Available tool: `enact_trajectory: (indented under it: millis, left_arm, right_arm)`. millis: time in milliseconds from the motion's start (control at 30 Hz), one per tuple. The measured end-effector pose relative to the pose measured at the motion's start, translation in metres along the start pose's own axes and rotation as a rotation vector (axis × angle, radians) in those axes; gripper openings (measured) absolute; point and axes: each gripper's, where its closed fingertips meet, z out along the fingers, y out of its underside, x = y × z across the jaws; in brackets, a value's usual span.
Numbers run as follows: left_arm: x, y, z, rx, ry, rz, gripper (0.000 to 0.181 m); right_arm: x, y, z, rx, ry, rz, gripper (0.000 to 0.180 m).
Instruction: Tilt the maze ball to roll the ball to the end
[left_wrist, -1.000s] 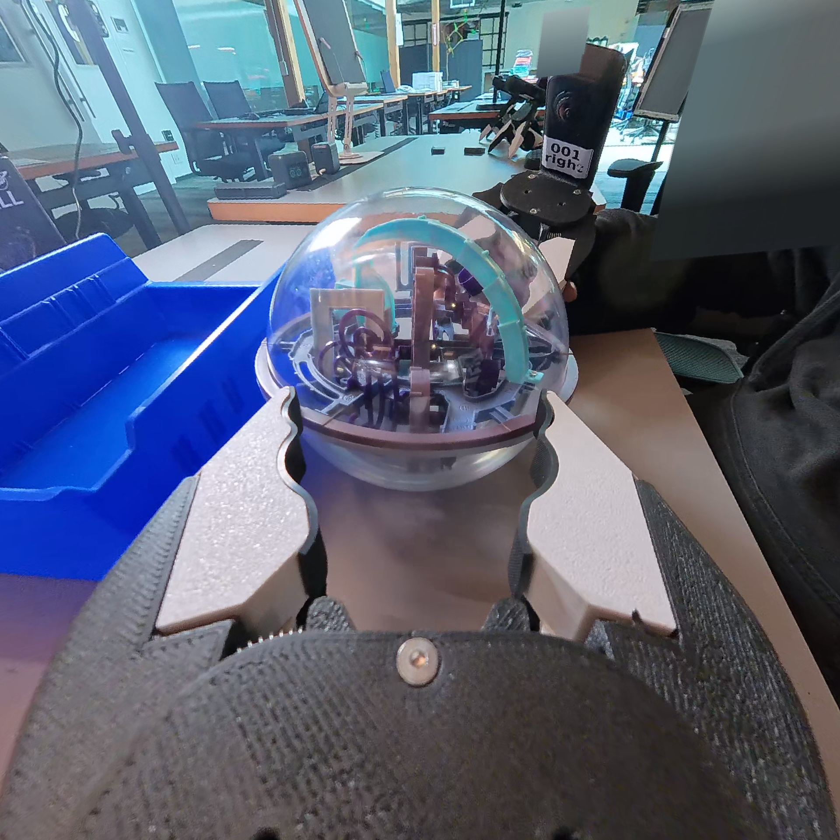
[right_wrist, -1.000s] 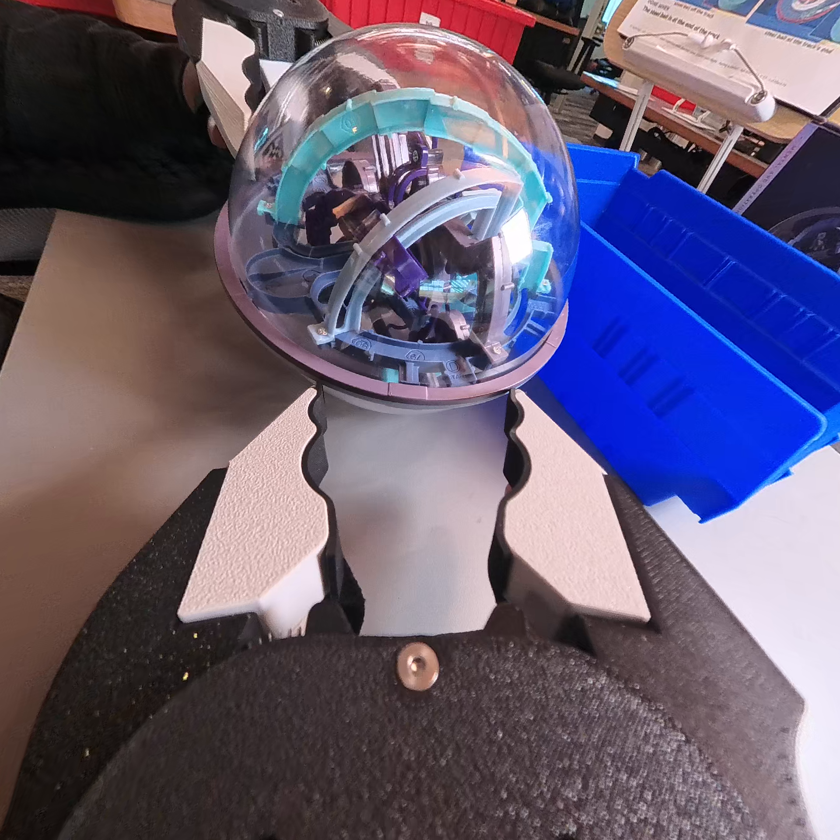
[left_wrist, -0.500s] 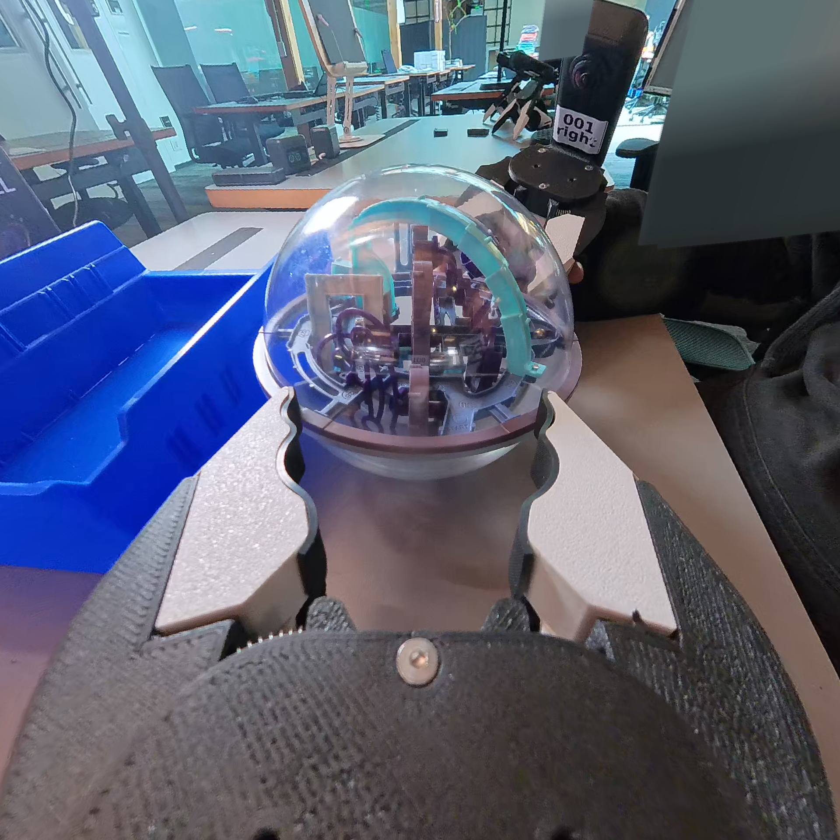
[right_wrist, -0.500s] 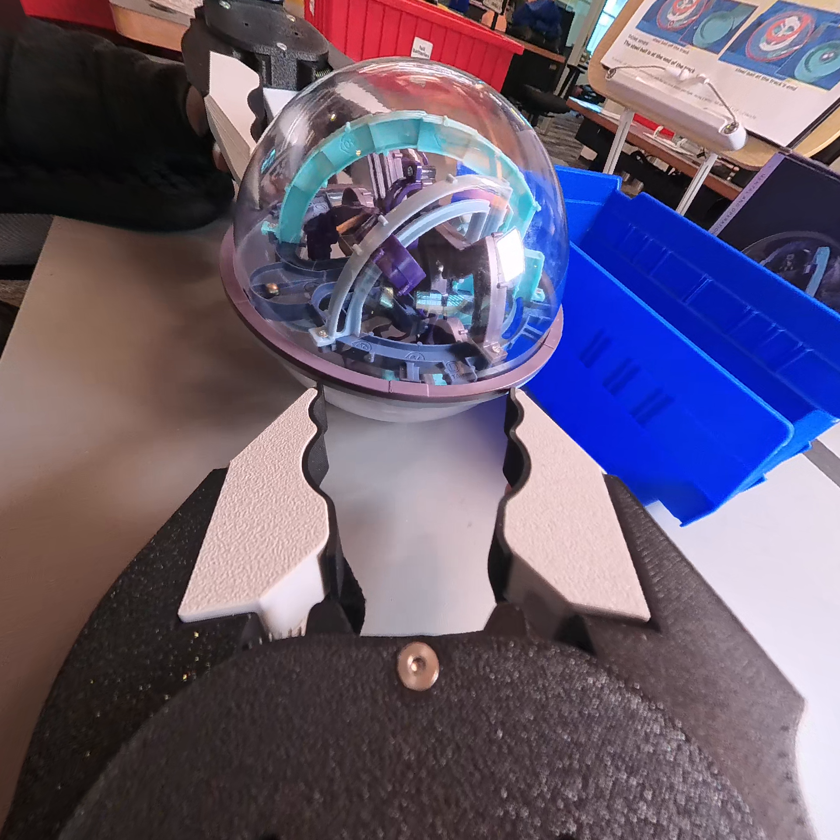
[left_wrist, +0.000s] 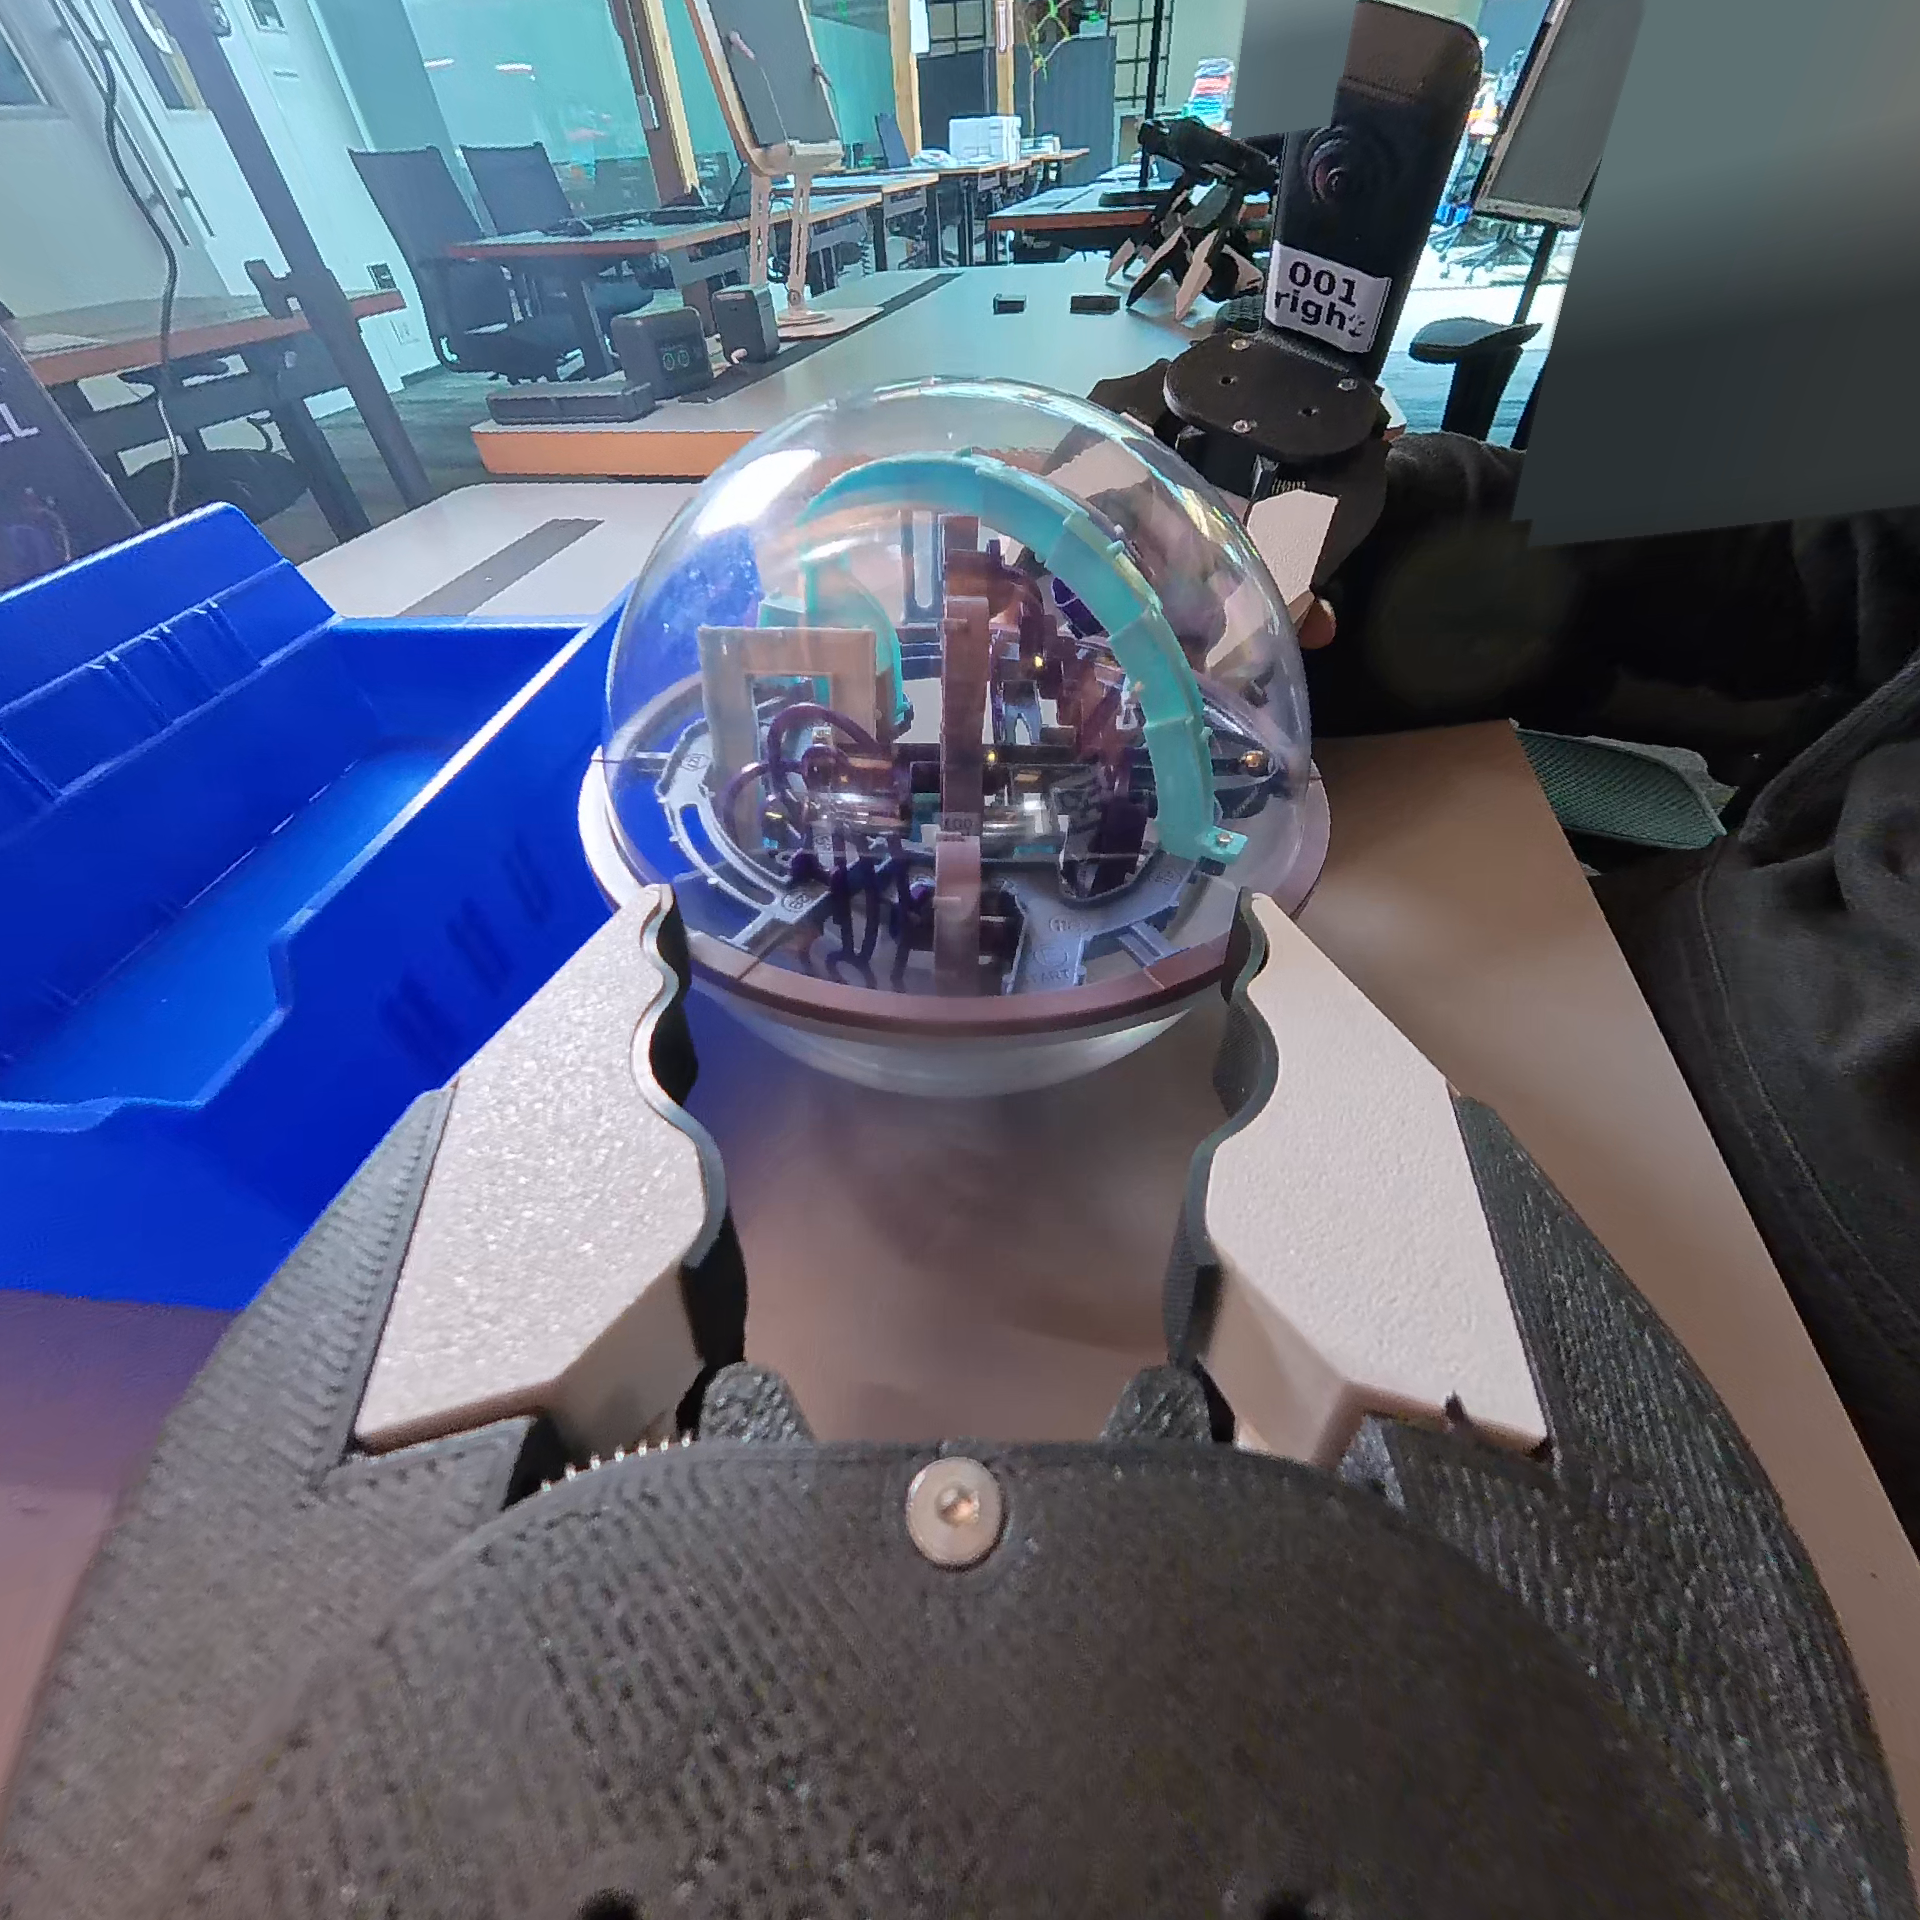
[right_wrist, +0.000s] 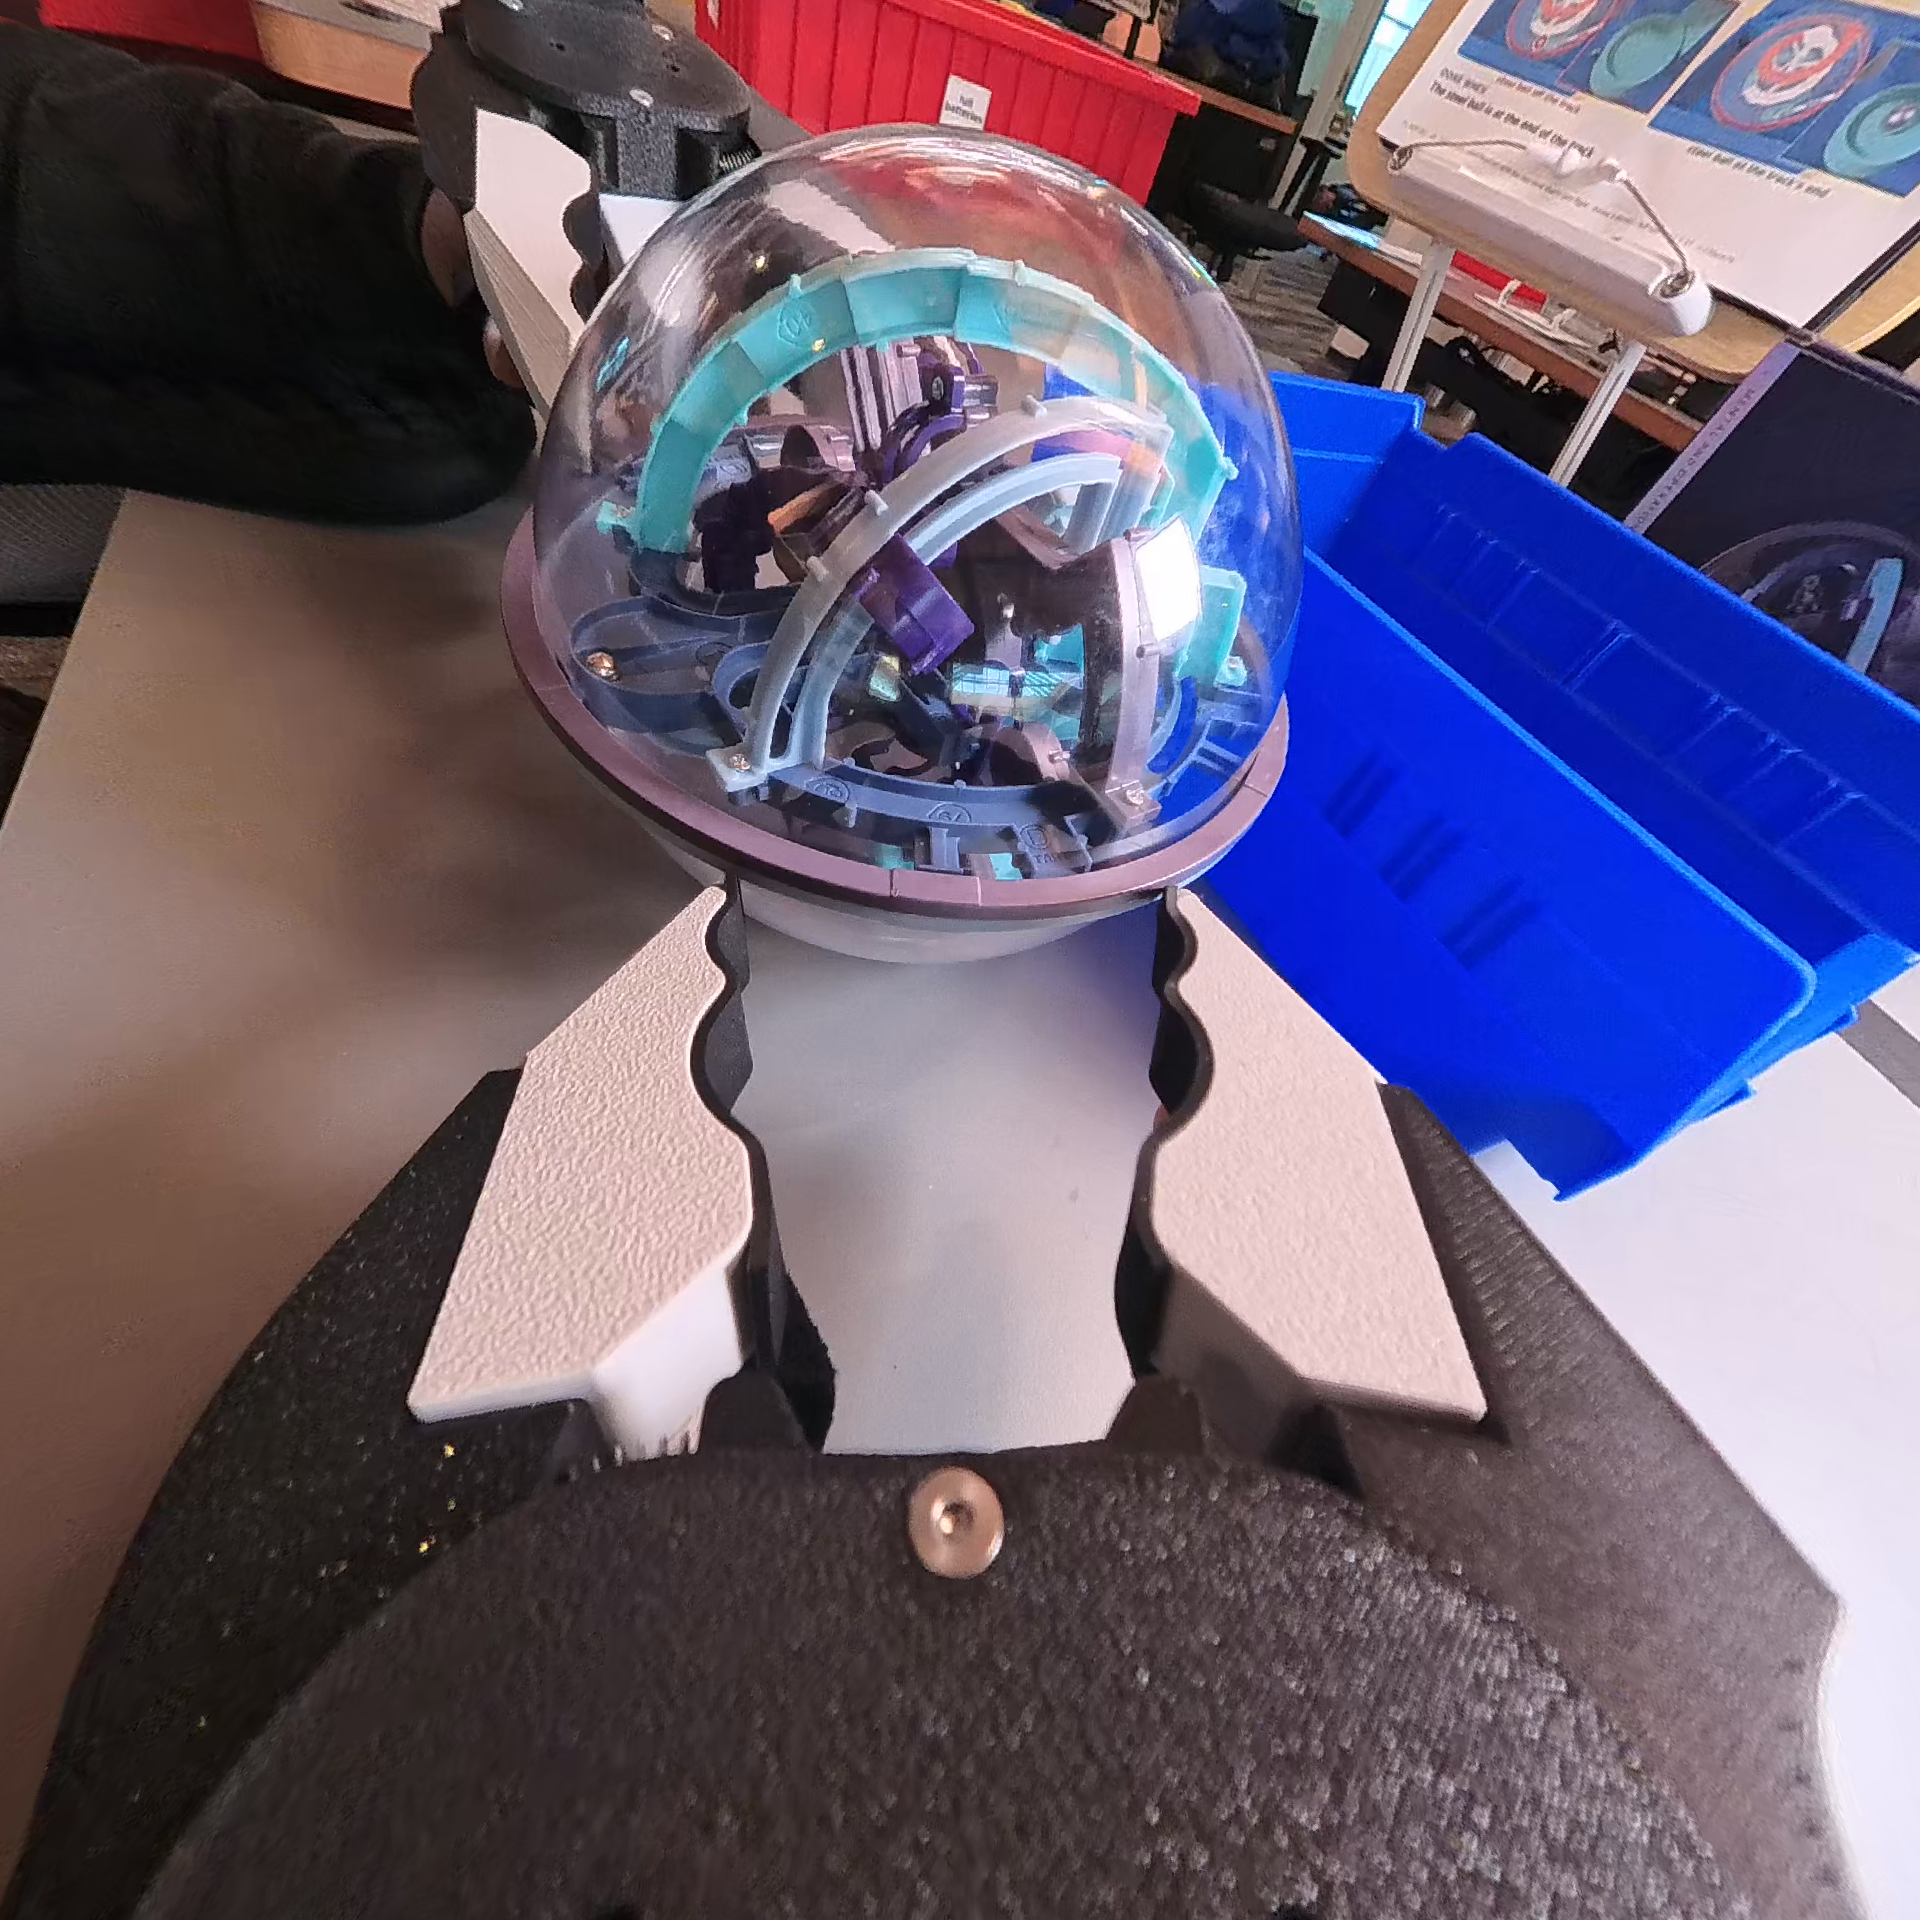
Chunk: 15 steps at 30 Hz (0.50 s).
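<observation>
Left wrist view: the maze ball (left_wrist: 951, 748) sits dead centre, a clear sphere with a dark purple rim round its middle and a tangle of teal, purple and brown tracks inside. The left gripper (left_wrist: 954, 920) has its two pale fingers (left_wrist: 561, 1143) spread wide, and the tips sit right at the rim on either side of the ball. It looks like it's clamped on there, jaws about as far apart as the ball's lower half is wide. The ball seems lifted a bit off the table (left_wrist: 1455, 935), with a soft shadow under it. To the left, just beside the ball, is a blue bin (left_wrist: 208, 831). Behind the ball you can see the right gripper (left_wrist: 1283, 540) coming in from the far side, one pale finger against the dome, a dark-sleeved hand around it. Can't pick out the little steel ball in this view.

Right wrist view: same ball (right_wrist: 899, 582) from the opposite side, and here it's clearly tipped, the rim lower on the right, toward the bin (right_wrist: 1507, 831). The right gripper (right_wrist: 951, 899) is also spread wide with both tips touching the underside just below the rim, so it's gripping the ball too. The table (right_wrist: 260, 831) is on the left under it. At the top left the left gripper (right_wrist: 540, 208) pokes in behind the dome. There's a tiny shiny dot on a blue track at the left inside the ball, but I can't tell if that's the steel ball or a screw.
</observation>
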Motion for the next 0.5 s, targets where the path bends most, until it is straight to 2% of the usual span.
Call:
enact_trajectory:
  millis: [400,500]
  left_arm:
    - [-0.0039,-0.0002,0.0007,0.003,-0.002,-0.063,0.102]
    - [-0.0059,0.0024,0.0023,0.001,0.007,-0.114,0.111]
  right_arm:
    - [0.0035,-0.0011,-0.0010,0.017,-0.008,0.050,0.073]
    - [0.0014,-0.0029,0.0003,0.032,-0.029,0.071,0.071]
